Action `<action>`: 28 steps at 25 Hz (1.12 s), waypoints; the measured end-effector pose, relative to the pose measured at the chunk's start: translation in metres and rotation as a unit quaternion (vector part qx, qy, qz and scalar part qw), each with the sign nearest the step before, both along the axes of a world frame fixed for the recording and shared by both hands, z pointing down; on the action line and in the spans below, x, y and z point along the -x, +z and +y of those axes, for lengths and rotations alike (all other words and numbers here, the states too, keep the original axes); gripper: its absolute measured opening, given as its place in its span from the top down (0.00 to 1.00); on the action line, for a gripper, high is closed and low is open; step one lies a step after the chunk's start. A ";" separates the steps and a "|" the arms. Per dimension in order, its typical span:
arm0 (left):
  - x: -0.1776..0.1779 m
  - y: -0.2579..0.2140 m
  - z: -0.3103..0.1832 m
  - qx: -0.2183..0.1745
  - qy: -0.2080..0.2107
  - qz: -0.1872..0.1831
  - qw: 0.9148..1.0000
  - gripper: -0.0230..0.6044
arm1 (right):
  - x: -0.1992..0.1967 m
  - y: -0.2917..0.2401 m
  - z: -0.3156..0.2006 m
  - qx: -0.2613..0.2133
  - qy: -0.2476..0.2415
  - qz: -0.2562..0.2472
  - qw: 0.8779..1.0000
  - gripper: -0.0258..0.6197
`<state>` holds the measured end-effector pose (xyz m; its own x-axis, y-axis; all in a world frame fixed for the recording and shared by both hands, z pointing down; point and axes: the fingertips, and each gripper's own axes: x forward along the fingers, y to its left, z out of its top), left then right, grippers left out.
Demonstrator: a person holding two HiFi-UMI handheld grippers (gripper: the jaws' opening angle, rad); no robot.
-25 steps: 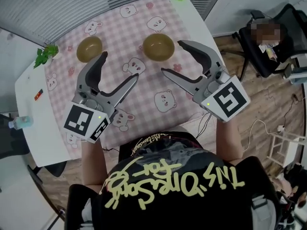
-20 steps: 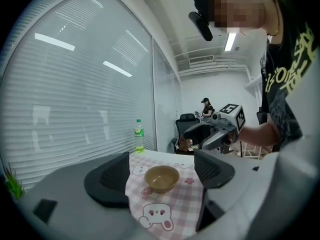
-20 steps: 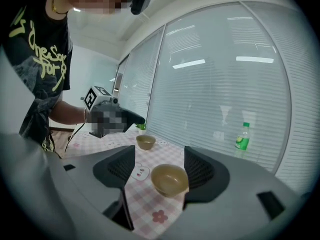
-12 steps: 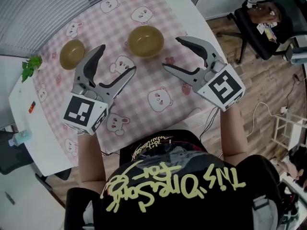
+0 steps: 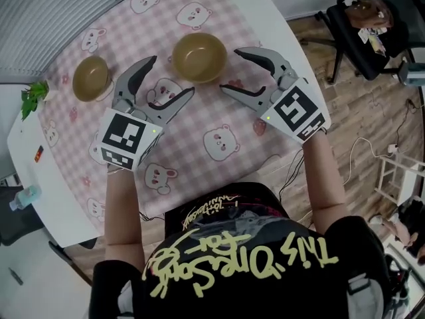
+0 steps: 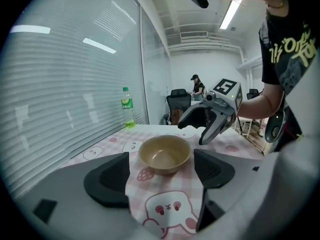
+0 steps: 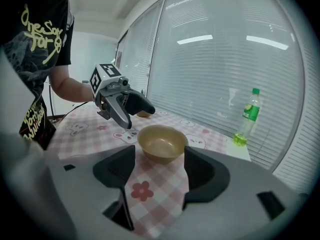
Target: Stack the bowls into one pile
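Two tan bowls sit on the pink checked tablecloth: a larger bowl at the back middle and a smaller bowl to its left. My left gripper is open, between the two bowls, its jaws pointing at the larger one. My right gripper is open just right of that bowl. In the left gripper view the larger bowl stands just beyond the open left gripper. In the right gripper view the same bowl lies just ahead of the open right gripper. Neither gripper touches it.
A green bottle stands at the table's far edge by the blinds. A small plant and a red item lie at the left of the table. An office chair stands off to the right.
Both grippers have moved forward and closed in on the larger bowl from either side. Their jaws stay open.
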<state>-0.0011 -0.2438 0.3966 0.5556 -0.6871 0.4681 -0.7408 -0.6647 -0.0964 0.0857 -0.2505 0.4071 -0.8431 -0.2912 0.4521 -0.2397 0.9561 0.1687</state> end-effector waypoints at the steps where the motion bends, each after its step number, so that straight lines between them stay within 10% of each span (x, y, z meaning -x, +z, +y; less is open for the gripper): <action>1: 0.000 0.005 -0.002 0.007 0.000 -0.003 1.000 0.32 | 0.002 0.004 -0.002 0.005 0.000 0.003 1.000 0.48; 28: -0.018 0.059 -0.023 0.085 0.029 -0.050 0.995 0.35 | 0.020 0.039 -0.019 0.026 0.003 0.028 0.999 0.48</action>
